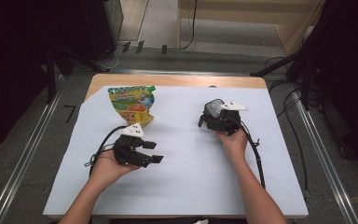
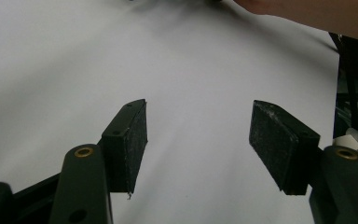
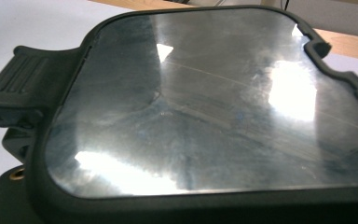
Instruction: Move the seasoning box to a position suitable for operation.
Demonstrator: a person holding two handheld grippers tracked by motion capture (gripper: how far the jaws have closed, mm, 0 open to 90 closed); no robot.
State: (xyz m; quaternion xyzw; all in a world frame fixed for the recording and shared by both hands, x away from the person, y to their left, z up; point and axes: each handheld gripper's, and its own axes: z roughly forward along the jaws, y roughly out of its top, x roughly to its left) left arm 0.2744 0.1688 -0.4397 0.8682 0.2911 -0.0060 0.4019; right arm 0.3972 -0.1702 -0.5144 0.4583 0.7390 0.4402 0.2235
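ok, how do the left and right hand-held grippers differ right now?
1. The left hand-held gripper has its jaws wide apart with nothing between them; the right hand-held gripper has a dark-framed glossy panel right at its front, hiding its jaws.
2. The left sits nearer the person, beside the colourful pouch; the right is farther out, mid-table.
Shared: each is held in one hand over the white sheet.

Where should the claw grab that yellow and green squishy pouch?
The yellow and green plastic pouch lies flat on the white paper sheet, so its green plastic cap, at the far right corner, is probably the one stiff, raised part. Bring the open left claw in from the right.
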